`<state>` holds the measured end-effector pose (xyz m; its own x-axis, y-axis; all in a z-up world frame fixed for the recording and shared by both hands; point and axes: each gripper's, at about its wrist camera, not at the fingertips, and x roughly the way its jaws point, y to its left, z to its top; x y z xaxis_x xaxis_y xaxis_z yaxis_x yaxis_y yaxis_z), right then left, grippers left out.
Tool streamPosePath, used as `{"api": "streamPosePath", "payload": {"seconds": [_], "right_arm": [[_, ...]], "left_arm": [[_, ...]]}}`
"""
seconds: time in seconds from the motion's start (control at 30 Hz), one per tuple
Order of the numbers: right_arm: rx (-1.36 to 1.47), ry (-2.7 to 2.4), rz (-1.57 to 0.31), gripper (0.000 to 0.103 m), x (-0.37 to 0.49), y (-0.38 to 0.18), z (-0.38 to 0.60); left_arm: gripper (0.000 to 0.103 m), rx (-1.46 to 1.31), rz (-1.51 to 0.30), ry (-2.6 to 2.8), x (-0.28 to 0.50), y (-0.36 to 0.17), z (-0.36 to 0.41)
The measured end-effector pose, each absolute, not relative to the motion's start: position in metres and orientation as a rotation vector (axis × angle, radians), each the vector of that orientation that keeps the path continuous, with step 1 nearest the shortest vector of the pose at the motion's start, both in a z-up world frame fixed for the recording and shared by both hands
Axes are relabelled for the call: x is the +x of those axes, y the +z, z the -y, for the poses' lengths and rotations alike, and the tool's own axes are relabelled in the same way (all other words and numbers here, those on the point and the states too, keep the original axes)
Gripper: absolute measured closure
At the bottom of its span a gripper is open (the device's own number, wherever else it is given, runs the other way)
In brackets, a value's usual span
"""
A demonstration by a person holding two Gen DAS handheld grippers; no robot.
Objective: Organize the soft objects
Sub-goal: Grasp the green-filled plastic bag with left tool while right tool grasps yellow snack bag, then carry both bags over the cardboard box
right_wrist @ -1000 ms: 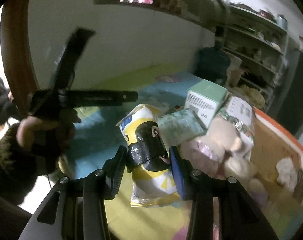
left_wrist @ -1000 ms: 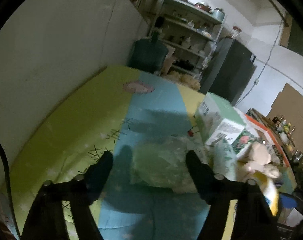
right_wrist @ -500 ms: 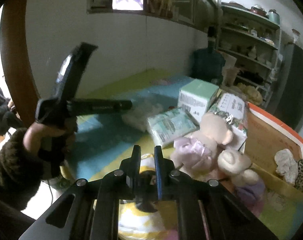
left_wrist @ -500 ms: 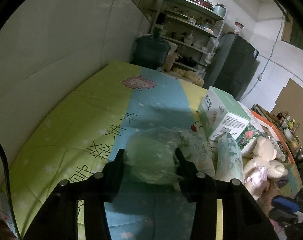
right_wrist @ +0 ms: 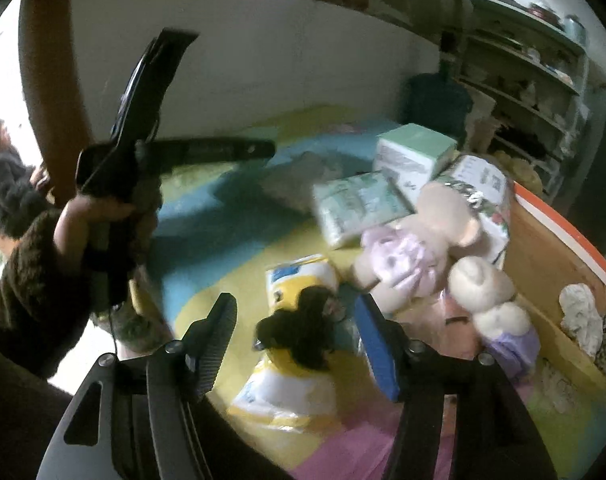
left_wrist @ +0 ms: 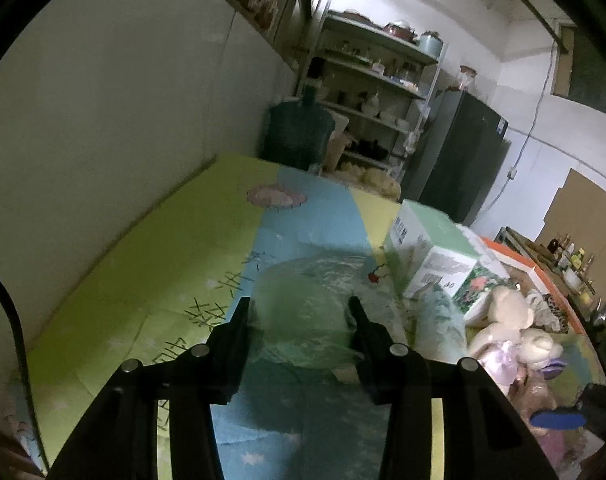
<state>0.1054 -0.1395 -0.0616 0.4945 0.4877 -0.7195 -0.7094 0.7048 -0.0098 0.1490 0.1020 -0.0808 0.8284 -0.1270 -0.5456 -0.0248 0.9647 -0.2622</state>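
Pinching a clear plastic bag (left_wrist: 303,312) w/ green stuff inside, L gripper (left_wrist: 299,312) holds it over the mat (left_wrist: 143,264). R gripper (right_wrist: 295,320) jaws just spread apart; yellow-white pack (right_wrist: 295,376) lies loose between them, plush toys (right_wrist: 423,240) at 2 o'clock.

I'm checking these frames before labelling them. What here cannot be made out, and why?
- Left wrist view: what is inside the crinkled green plastic bag in the left gripper; blur and film hide it.
- Right wrist view: the print on the yellow and white pack; blurred, and a dark patch covers its middle.
- Right wrist view: the items in the orange-edged box; cut off by the frame edge.
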Motion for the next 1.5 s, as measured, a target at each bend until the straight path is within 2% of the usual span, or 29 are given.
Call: {"api": "streamPosePath", "payload": {"seconds": [0.2, 0.27, 0.3, 0.33, 0.63, 0.93, 1.5], "right_arm": [[-0.368, 0.724, -0.796, 0.04, 0.103, -0.074, 0.131], [-0.37, 0.706, -0.799, 0.048, 0.104, -0.077, 0.13], [-0.374, 0.693, -0.799, 0.058, 0.105, -0.077, 0.129], [-0.374, 0.683, -0.804, 0.06, 0.106, -0.077, 0.129], [-0.304, 0.694, -0.799, 0.062, 0.109, -0.072, 0.125], [-0.193, 0.723, -0.684, 0.062, 0.105, -0.038, 0.124], [-0.072, 0.47, -0.512, 0.062, 0.105, 0.017, 0.228]], "left_arm": [[0.057, -0.24, -0.517, -0.058, 0.128, -0.059, -0.097], [0.057, -0.232, -0.492, -0.062, 0.119, -0.052, -0.095], [0.057, -0.23, -0.483, -0.066, 0.117, -0.049, -0.094], [0.057, -0.227, -0.472, -0.069, 0.112, -0.046, -0.093], [0.057, -0.216, -0.413, -0.076, 0.087, -0.026, -0.087], [0.057, -0.186, -0.365, -0.087, 0.074, -0.006, -0.078], [0.057, -0.084, -0.334, -0.252, 0.095, 0.032, 0.009]]}}
